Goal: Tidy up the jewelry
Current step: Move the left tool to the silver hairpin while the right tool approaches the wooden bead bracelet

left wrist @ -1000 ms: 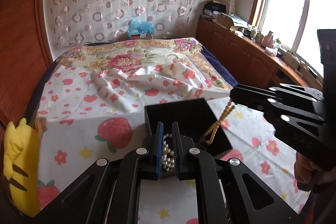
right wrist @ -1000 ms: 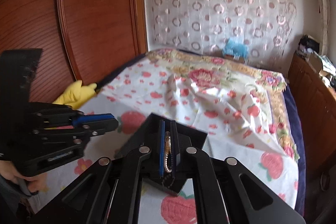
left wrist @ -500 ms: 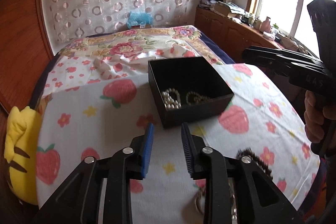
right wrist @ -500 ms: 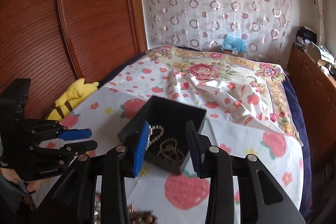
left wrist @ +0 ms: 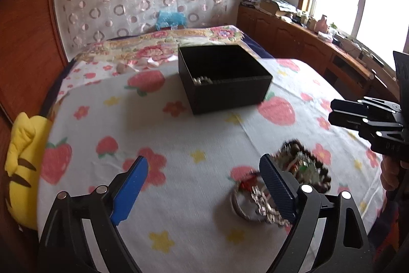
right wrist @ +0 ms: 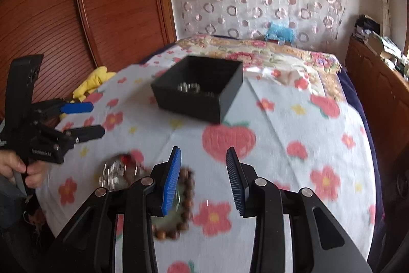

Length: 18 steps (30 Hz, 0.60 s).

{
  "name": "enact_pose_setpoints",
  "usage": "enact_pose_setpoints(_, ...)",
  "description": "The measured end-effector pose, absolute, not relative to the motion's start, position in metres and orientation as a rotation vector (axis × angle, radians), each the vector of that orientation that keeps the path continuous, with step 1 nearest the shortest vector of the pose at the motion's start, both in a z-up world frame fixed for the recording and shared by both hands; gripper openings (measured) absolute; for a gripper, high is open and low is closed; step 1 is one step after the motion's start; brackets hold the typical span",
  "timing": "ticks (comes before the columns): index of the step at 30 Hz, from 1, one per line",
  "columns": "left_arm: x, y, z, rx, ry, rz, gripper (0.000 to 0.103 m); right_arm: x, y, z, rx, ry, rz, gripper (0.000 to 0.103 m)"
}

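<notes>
A: Left hand-held gripper [left wrist: 203, 172] is spreading its jaws, already wide, with nothing between them but bedsheet.

B: And the right hand-held gripper [right wrist: 203, 166]?

A: Partly parted, also gripping nothing. Its blue pads [right wrist: 171, 179] hover over the bed [right wrist: 294, 170], with only flowered sheet in the gap.

B: Where is the jewelry?

A: Some lies in the black box [left wrist: 225, 82], at about 12 o'clock from both grippers, further up the bed. Pale beads [left wrist: 202, 80] show on its floor near the left wall. In the right wrist view the same box [right wrist: 199, 91] holds a blurred string of beads [right wrist: 189, 87].

B: Anything still outside?

A: Yes, a loose pile [left wrist: 281, 183] on the sheet at roughly 3 o'clock of the left gripper, just beside its right finger and partly hidden by it. It includes a brown bead bracelet [left wrist: 314, 165], a silvery bangle [left wrist: 239, 204] and a sparkly chain; blur hides finer detail.

B: From the right side?

A: The brown bracelet [right wrist: 186, 206] sits at 8 o'clock, partly behind the left finger, with clear beads [right wrist: 115, 172] further left. A hand [right wrist: 15, 166] holds the other gripper [right wrist: 98, 119] at 9 o'clock. A yellow plush [left wrist: 21, 163] lies at the bed's left edge.
</notes>
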<state>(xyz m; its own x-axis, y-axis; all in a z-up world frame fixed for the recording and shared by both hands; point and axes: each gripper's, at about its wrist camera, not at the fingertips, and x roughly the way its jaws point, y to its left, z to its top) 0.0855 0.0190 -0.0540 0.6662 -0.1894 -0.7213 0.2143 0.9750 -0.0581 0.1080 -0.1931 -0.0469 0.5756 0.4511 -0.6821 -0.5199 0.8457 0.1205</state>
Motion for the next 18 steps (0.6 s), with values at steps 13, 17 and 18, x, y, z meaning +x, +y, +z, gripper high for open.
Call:
enact_pose_setpoints(13,0.058,0.004,-0.082,0.008,0.885,-0.271,0.085,0.071,-0.190,-0.098,-0.099,0.886,0.593,0.027)
enact_pose_setpoints(17,0.052,-0.008,-0.083,0.027,0.891,-0.294,0.085,0.070,-0.189,-0.099,-0.090,0.891,0.599,0.020)
enact_pose_setpoints(18,0.050,-0.012,-0.083,0.034,0.890,-0.305,0.085,0.070,-0.188,-0.099,-0.096,0.891,0.598,0.020)
